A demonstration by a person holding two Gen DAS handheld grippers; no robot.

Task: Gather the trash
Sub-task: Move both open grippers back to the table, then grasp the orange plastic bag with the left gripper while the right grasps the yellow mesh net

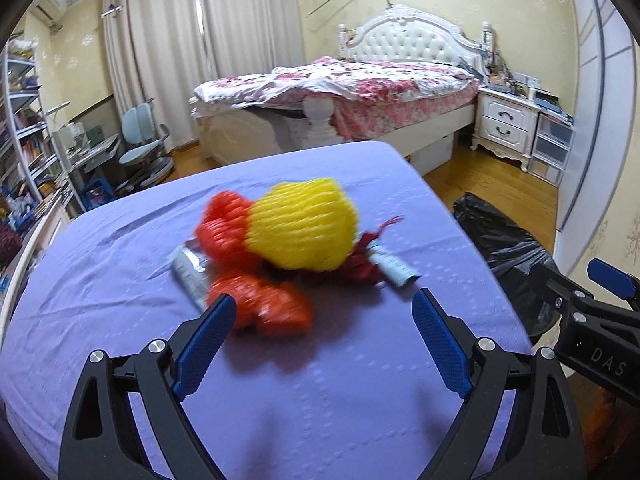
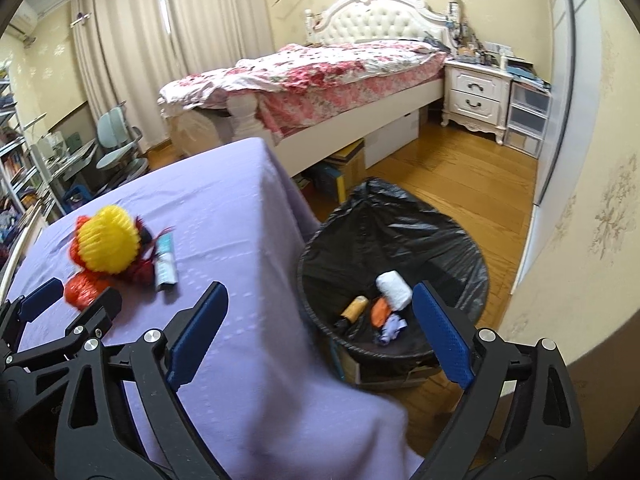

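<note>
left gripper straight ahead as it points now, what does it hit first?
Most likely the orange foam net, nearest piece of the trash pile, just off the left gripper fingertips. Depth is blurred, so hedge.

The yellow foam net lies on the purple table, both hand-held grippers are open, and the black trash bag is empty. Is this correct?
Not quite: the trash bag is not empty. The right wrist view shows several pieces of trash already in it, one a white roll. The rest is right.

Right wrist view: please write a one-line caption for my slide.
Open right gripper above a black-lined trash bin beside the purple table with leftover trash.
</note>
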